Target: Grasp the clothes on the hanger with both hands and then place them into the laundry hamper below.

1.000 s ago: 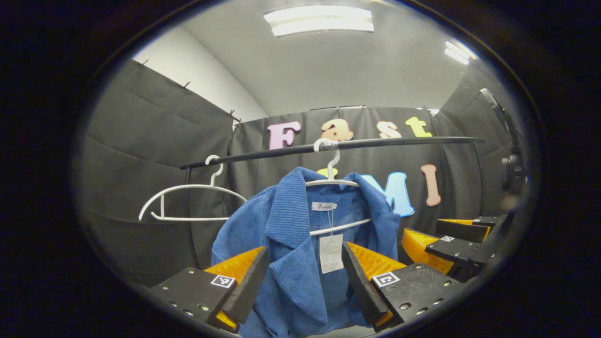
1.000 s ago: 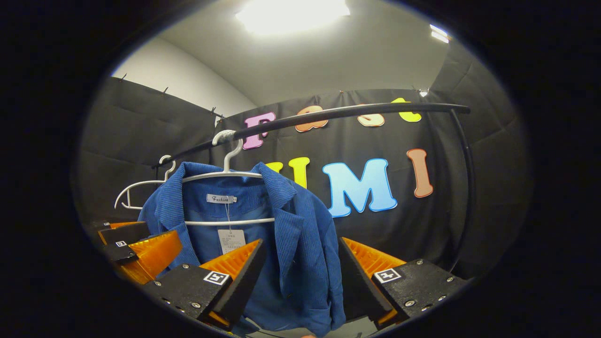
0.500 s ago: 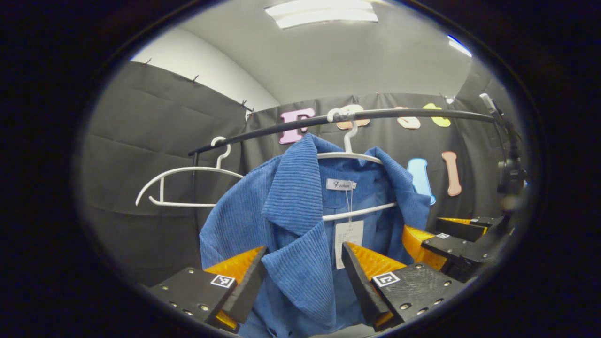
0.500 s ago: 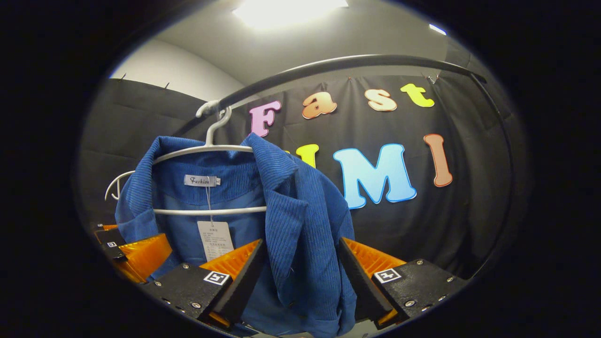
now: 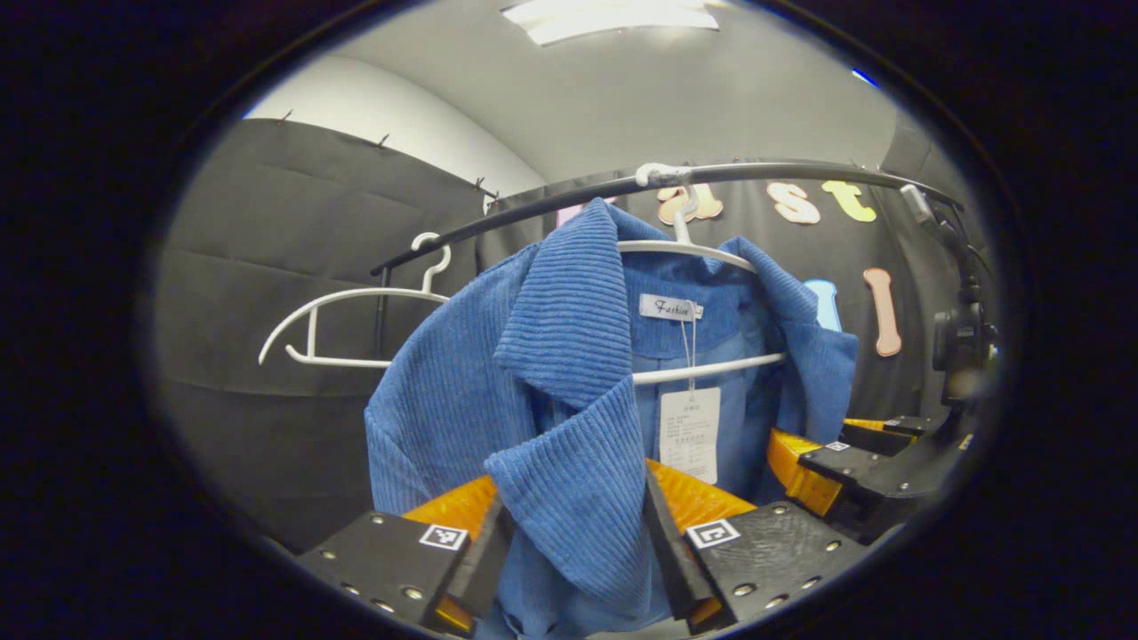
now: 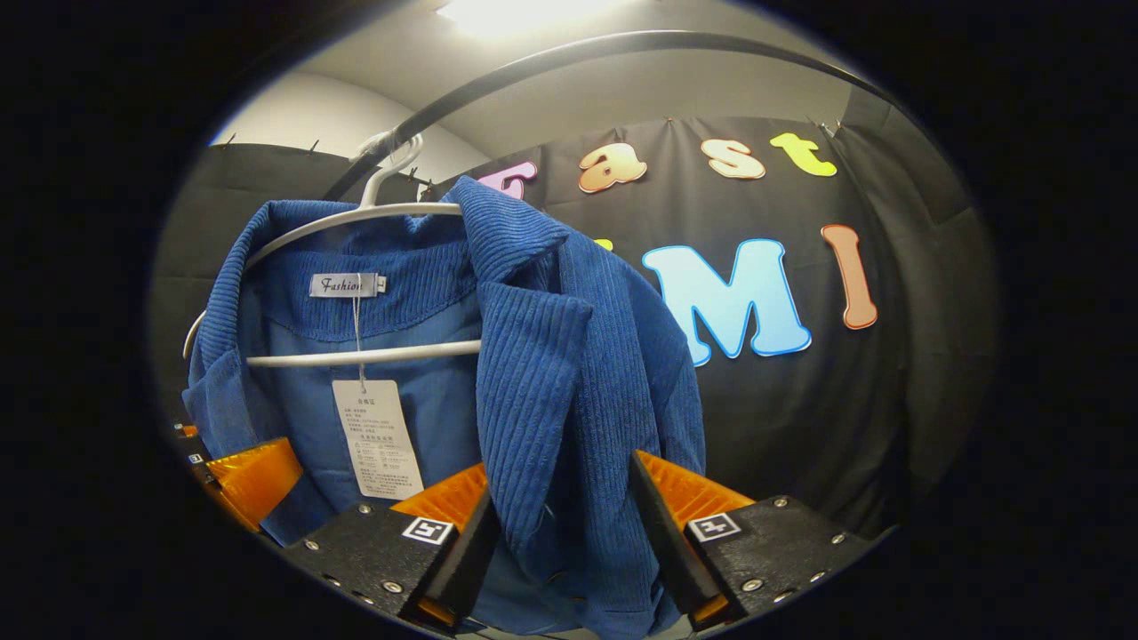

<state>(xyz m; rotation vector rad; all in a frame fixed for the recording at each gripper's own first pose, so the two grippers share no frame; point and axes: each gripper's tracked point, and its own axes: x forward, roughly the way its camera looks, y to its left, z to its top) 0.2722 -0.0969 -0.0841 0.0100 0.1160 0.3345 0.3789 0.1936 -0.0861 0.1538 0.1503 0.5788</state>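
Corduroy fills our sight: the blue jacket (image 5: 569, 373) hangs on its white hanger (image 5: 702, 253) from the black rail (image 5: 782, 171), and our left gripper (image 5: 573, 533) has its jaws spread about the lapel, whether they touch the cloth we cannot tell. From the left gripper view we also see a bare hanger (image 5: 338, 311) at nine o'clock and our right gripper (image 5: 845, 449) at four o'clock. From the right gripper view, that gripper (image 6: 560, 524) straddles the other lapel with jaws apart, the paper tag (image 6: 378, 436) at eight o'clock.
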